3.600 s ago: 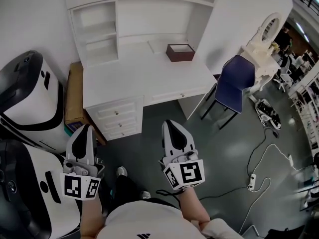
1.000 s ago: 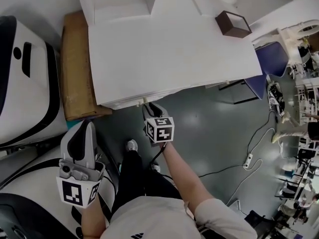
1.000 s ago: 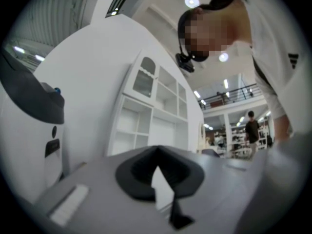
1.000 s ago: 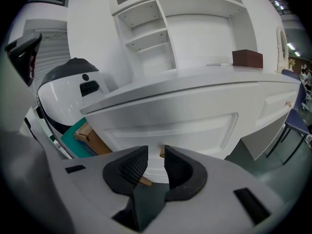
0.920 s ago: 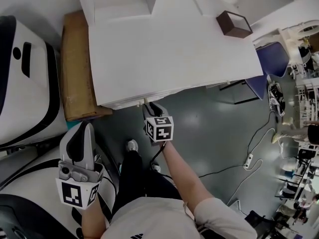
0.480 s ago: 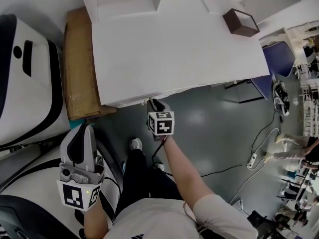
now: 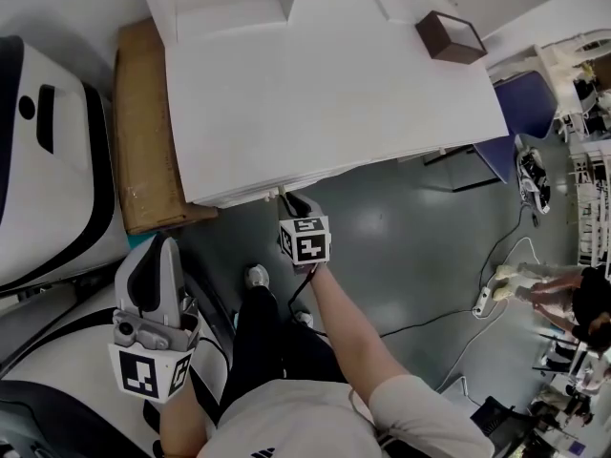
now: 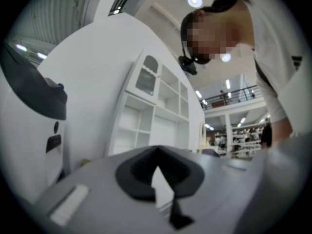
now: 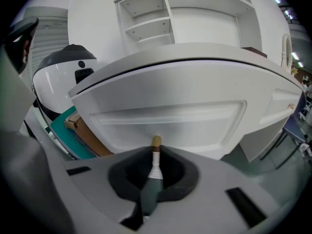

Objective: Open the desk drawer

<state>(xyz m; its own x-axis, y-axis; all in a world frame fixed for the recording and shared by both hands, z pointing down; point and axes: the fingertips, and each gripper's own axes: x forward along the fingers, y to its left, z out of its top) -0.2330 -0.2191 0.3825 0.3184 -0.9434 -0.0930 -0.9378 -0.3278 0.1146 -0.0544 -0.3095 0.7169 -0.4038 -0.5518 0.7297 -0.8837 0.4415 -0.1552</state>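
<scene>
The white desk (image 7: 325, 93) fills the upper head view. Its top drawer front (image 9: 170, 118) looks closed and carries a small brass knob (image 9: 156, 141). My right gripper (image 9: 156, 148) points down at that front under the desk's edge (image 7: 284, 197). Its jaws are closing, and the knob sits between the tips with both sides touching it. My left gripper (image 7: 153, 254) hangs back at the lower left, away from the desk. Its tips (image 8: 157, 166) meet with nothing between them.
A brown box (image 7: 449, 38) stands at the desk's far right. A cardboard box (image 7: 143, 132) and a white-and-black machine (image 7: 48, 160) crowd the desk's left side. A blue chair (image 7: 516, 113) and floor cables (image 7: 487, 303) lie to the right. My shoe (image 7: 256, 277) is on the grey floor.
Since the earliest frame I have stepped up to the desk and my right gripper has reached the drawer front. Over the last second it stays at the knob; the left has not moved.
</scene>
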